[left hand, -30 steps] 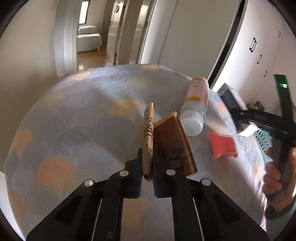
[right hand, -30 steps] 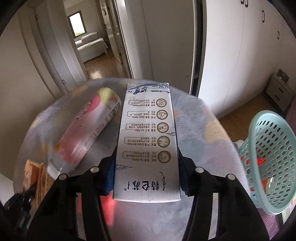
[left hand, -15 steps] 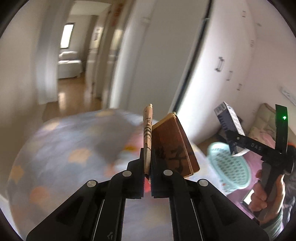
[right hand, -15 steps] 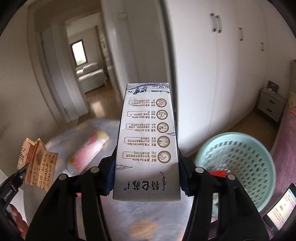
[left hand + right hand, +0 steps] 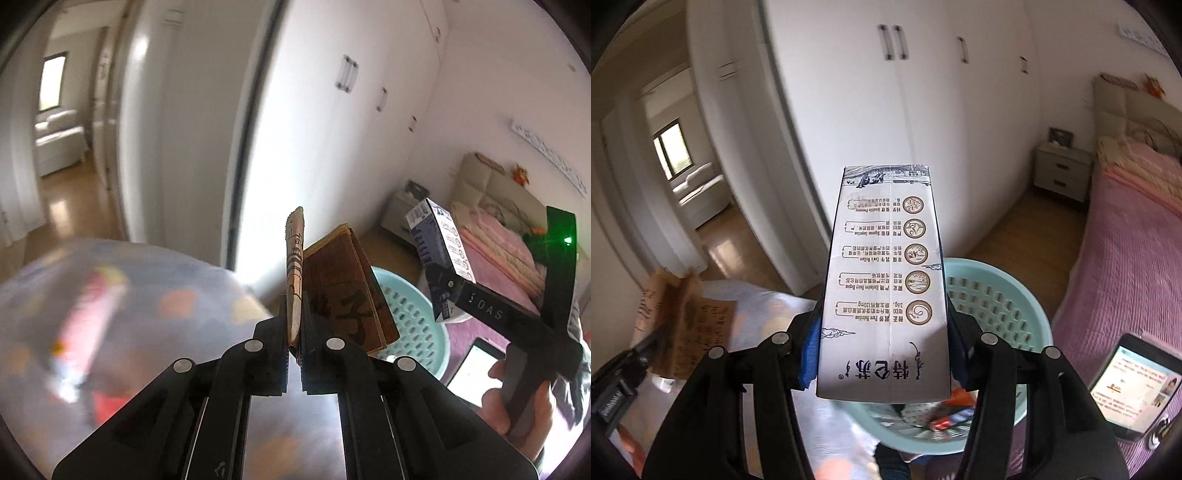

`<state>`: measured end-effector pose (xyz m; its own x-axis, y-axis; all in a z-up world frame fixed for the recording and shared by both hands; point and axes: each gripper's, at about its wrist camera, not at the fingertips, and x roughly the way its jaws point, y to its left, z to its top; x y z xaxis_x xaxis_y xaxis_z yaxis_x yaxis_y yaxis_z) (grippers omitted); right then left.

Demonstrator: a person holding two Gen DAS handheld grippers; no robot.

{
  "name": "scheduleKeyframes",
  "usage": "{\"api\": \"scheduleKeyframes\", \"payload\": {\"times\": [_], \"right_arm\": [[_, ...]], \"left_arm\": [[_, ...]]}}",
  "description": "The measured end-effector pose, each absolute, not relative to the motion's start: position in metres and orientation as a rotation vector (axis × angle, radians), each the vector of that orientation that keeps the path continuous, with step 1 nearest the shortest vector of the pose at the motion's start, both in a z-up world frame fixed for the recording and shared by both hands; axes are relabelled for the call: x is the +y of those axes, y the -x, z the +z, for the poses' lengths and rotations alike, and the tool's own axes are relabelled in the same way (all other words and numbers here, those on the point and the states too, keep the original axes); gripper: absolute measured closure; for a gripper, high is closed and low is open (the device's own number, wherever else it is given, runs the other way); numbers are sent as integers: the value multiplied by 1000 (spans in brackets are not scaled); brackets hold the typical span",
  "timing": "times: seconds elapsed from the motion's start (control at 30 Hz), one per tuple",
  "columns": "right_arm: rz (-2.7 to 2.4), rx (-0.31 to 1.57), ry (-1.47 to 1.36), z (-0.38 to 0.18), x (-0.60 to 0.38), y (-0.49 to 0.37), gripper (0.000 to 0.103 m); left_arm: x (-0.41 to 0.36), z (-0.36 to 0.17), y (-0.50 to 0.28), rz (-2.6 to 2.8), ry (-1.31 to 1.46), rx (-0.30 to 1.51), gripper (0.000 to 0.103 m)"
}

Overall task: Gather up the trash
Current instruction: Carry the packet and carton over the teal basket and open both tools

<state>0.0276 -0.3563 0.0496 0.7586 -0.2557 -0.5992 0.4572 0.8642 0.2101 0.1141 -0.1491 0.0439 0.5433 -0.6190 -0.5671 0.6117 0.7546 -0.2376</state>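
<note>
Right wrist view: my right gripper [image 5: 882, 354] clamps a milk carton [image 5: 886, 284], long axis pointing to 12 o'clock, directly above the teal basket [image 5: 1008, 295]. I judge this hand nearer the drop. My left gripper [image 5: 294, 354] pinches folded brown paper [image 5: 343, 291]; the basket sits at its 2 o'clock.

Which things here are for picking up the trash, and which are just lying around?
For the job:
- milk carton, held in the right tongs
- brown paper packet, held in the left tongs
- teal basket, already holding some trash
- pink bottle, blurred, on the table

Just lying about:
- phone on the pink bed
- nightstand
- wardrobe
</note>
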Motion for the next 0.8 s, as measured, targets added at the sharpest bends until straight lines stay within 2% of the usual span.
{"api": "scheduleKeyframes", "payload": {"times": [0.33,0.4,0.47,0.53,0.67,0.8], "right_arm": [[-468,703,-485,3,-420,-28,51],[-470,722,-504,-2,-425,-32,51],[-469,729,-528,-5,-430,-33,51],[-466,731,-561,-8,-434,-32,44],[-480,723,-570,-8,-437,-28,43],[-462,711,-564,-2,-429,-26,43]], "left_arm": [[-242,-5,-135,-803,-75,811,98],[-253,-10,-137,-807,-95,818,93],[-257,-12,-139,-802,-89,815,75],[-250,-10,-138,-796,-79,796,67],[-229,0,-133,-817,-39,775,62],[-202,12,-128,-811,-1,742,62]]}}
